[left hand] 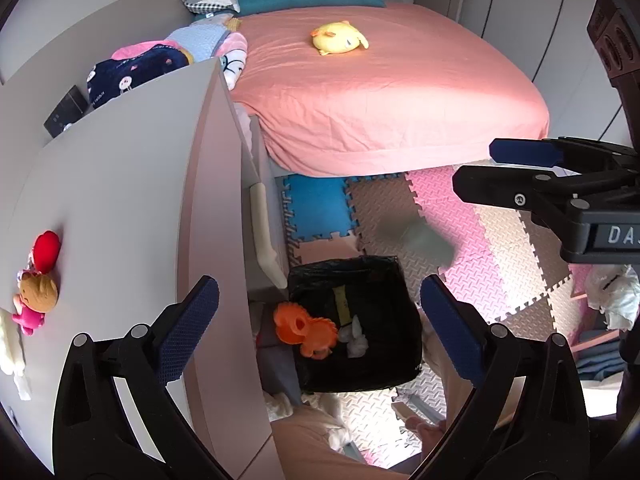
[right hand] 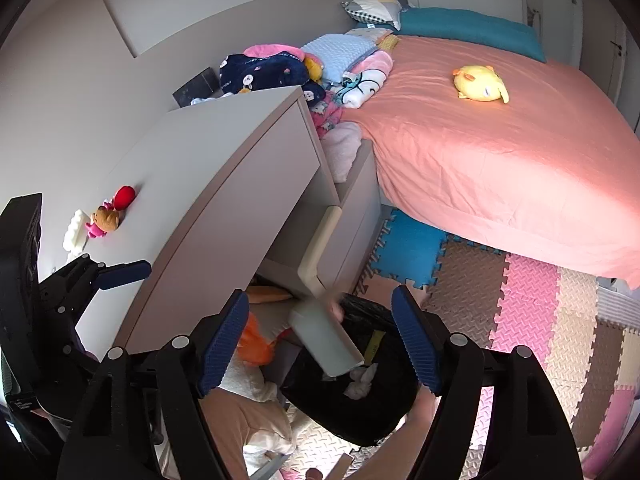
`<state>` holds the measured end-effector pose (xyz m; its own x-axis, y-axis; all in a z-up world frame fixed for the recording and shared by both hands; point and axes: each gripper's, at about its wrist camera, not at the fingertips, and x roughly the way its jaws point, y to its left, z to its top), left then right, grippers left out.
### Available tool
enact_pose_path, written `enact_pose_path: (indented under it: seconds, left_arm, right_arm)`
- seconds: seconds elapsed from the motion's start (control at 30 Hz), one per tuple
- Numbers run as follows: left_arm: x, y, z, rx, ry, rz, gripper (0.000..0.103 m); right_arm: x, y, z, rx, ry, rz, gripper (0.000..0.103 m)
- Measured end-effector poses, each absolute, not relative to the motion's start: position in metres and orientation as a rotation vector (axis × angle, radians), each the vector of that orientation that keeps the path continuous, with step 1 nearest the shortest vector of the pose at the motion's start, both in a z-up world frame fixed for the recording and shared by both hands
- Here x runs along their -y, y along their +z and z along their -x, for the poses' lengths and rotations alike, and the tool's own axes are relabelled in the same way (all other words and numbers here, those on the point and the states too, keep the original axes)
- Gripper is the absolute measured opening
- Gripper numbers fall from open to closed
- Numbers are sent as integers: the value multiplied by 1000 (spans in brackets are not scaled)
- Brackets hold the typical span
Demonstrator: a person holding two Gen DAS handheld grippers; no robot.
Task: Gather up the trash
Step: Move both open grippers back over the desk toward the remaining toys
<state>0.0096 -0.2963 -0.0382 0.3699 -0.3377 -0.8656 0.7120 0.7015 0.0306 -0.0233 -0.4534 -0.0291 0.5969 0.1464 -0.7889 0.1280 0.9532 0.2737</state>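
A: We see the bin [left hand: 352,324], black-lined, on the foam mat [left hand: 500,240] beside the desk [left hand: 120,200]. Inside it: an orange toy [left hand: 306,330] leftmost, then crumpled white tissue [left hand: 354,338].
B: Our left gripper [left hand: 320,320] hangs over it, jaws released, empty. Our right gripper [right hand: 320,340] gapes too; a blurred pale box [right hand: 326,340] is between its jaws over the bin, untouched.

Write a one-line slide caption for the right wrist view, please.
Open right gripper above a black-lined trash bin, a pale box dropping in beside crumpled tissue.
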Motion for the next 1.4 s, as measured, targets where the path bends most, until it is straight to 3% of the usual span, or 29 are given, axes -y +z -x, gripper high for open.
enact_pose_path:
  seconds: [0.73, 1.4]
  left_arm:
    - [280, -38, -12, -975, -663, -435, 97]
    - [195, -31, -34, -970, -524, -363, 97]
  right_arm:
    - [439, -28, 21, -930, 41, -311, 74]
    - [361, -26, -17, -936, 158, -251, 74]
